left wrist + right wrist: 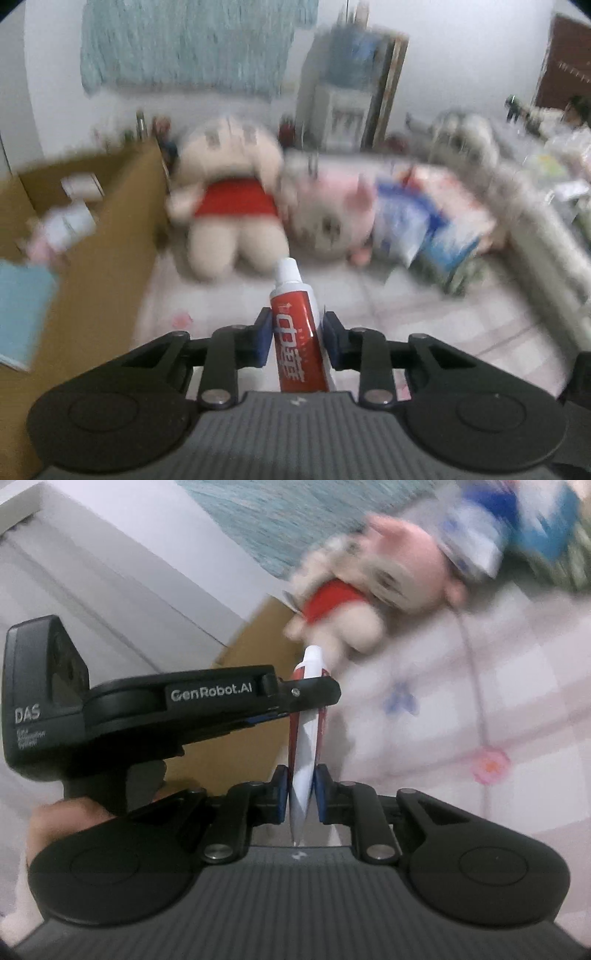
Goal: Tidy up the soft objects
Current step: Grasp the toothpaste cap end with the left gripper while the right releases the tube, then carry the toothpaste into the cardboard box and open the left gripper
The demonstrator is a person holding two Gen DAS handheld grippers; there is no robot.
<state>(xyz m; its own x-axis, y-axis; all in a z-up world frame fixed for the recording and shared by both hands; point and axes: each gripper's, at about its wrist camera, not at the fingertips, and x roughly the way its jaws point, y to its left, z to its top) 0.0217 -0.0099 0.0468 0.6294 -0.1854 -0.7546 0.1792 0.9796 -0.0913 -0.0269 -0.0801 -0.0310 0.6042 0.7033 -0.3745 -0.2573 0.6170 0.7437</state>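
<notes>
A red and white toothpaste tube (293, 306) stands between the blue pads of my left gripper (297, 325), cap pointing away, and the pads press its sides. In the right wrist view my right gripper (301, 786) is shut on the tube's (304, 746) flat tail end. The left gripper (317, 696) crosses the tube higher up from the left, held by a hand (66, 819). Beyond the tube lie a cream plush in a red garment (231, 206) and a pink plush (332, 218), both blurred.
An open cardboard box (110, 240) stands at the left with small white bottles and a light blue book inside. Blue and white packages (417, 229) lie right of the plush toys on the pink checked sheet (424, 325). A white rail runs along the right edge.
</notes>
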